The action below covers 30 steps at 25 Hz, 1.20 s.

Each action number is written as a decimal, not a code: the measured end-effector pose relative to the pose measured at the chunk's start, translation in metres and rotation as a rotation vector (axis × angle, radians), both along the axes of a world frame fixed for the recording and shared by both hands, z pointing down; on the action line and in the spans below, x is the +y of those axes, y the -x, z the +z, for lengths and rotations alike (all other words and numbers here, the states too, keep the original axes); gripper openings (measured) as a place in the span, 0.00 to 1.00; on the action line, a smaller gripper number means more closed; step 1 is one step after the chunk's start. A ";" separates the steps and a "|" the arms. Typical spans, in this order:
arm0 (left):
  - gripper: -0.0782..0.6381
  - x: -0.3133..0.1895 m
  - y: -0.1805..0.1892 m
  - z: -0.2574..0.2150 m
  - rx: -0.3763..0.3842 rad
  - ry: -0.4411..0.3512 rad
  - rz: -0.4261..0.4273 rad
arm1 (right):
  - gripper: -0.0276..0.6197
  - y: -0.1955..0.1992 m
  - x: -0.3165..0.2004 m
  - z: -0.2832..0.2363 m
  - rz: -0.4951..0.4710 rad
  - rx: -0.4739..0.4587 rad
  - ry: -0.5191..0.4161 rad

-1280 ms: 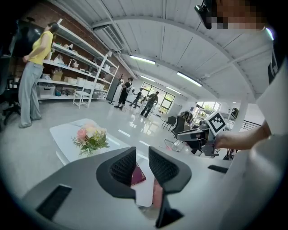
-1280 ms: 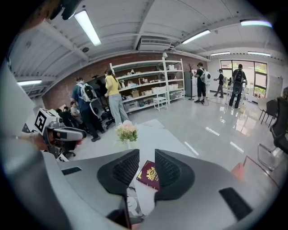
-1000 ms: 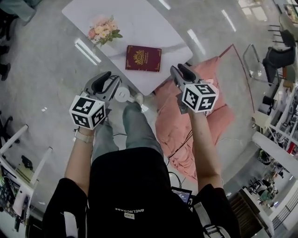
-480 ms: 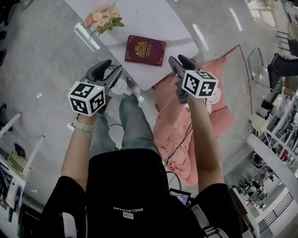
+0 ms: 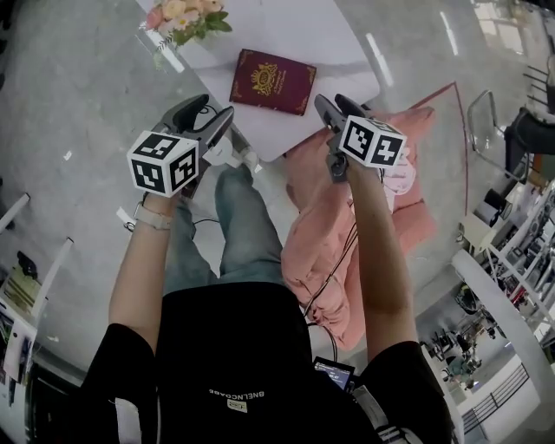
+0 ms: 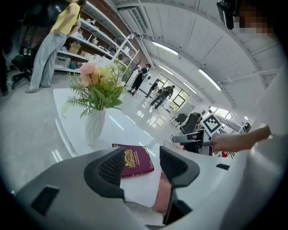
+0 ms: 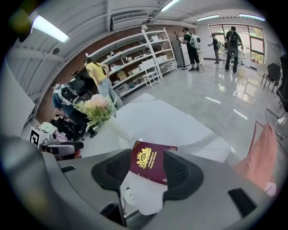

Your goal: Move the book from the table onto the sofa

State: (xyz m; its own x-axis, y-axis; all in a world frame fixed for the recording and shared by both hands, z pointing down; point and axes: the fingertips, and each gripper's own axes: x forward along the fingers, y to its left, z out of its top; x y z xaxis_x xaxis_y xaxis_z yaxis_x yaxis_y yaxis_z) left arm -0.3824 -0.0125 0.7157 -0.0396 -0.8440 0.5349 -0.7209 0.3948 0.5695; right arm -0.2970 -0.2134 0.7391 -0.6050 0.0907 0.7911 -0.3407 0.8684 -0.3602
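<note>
from the head view: left gripper (image 5: 206, 111) and right gripper (image 5: 336, 104) held out side by side, each on a bare forearm (image 5: 143, 277), pointing towards the near edge of the white worktop (image 5: 286, 35). fingers of both spread wide, having just been opening, with nothing between them and nothing touched. dark red book (image 5: 272, 81) with a gold crest lying flat and closed on the worktop, just beyond the two grippers, apart from both. bunch of flowers (image 5: 178, 13) at the worktop's far left, well apart from the book. pink-covered sofa (image 5: 321, 225) low at the right, just beside the worktop's corner.

from the left gripper view: fingers (image 6: 110, 168) standing wide apart, ribbed pads facing each other, gap empty. book (image 6: 135, 161) seen through that gap, farther off, flat on the worktop (image 6: 117, 130), not reached. white vase (image 6: 95, 126) upright beyond and left of the book, flowers (image 6: 96, 83) in it. right gripper (image 6: 189, 139) at the right with its marker cube (image 6: 210, 123). strip of pink sofa (image 6: 162, 197) below the worktop's edge.

from the right gripper view: fingers (image 7: 180, 173) likewise wide, holding nothing. book (image 7: 153, 166) framed in the gap, crest side up, near the worktop's (image 7: 162, 121) near edge, clear of both pads. left gripper (image 7: 60, 146) at the left, flowers (image 7: 96, 108) beyond it, pink sofa (image 7: 263, 152) at the right.
</note>
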 end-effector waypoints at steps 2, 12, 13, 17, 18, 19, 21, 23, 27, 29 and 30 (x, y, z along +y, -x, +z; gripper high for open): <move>0.43 -0.004 -0.002 0.013 -0.004 0.017 0.011 | 0.37 -0.001 -0.007 0.012 0.019 0.012 0.005; 0.46 -0.027 -0.011 0.076 0.034 0.077 0.032 | 0.38 0.004 -0.026 0.071 0.135 0.036 0.110; 0.46 -0.029 -0.011 0.083 0.038 0.083 0.032 | 0.38 0.005 -0.028 0.077 0.140 0.040 0.118; 0.46 -0.033 -0.010 0.107 0.059 0.115 0.028 | 0.39 0.009 -0.036 0.100 0.163 0.057 0.145; 0.46 -0.034 -0.011 0.112 0.065 0.123 0.027 | 0.39 0.009 -0.037 0.105 0.169 0.060 0.153; 0.46 -0.034 -0.011 0.118 0.072 0.130 0.025 | 0.39 0.009 -0.037 0.111 0.174 0.064 0.159; 0.46 -0.035 -0.013 0.128 0.082 0.142 0.023 | 0.39 0.007 -0.038 0.124 0.184 0.073 0.170; 0.46 -0.037 -0.013 0.139 0.090 0.155 0.024 | 0.38 0.005 -0.038 0.139 0.210 0.080 0.193; 0.47 -0.042 -0.014 0.164 0.109 0.185 0.021 | 0.39 -0.002 -0.031 0.171 0.274 0.092 0.270; 0.47 -0.043 -0.017 0.176 0.119 0.201 0.024 | 0.39 -0.003 -0.029 0.180 0.292 0.094 0.282; 0.47 -0.044 -0.018 0.181 0.123 0.208 0.026 | 0.39 -0.003 -0.029 0.183 0.299 0.094 0.280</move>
State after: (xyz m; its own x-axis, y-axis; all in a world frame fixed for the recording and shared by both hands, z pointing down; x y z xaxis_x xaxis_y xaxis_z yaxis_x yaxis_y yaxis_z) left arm -0.3647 -0.0565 0.8966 0.0569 -0.7147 0.6971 -0.6631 0.4950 0.5615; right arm -0.2936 -0.2427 0.9223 -0.5634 0.1414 0.8140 -0.6055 0.5997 -0.5232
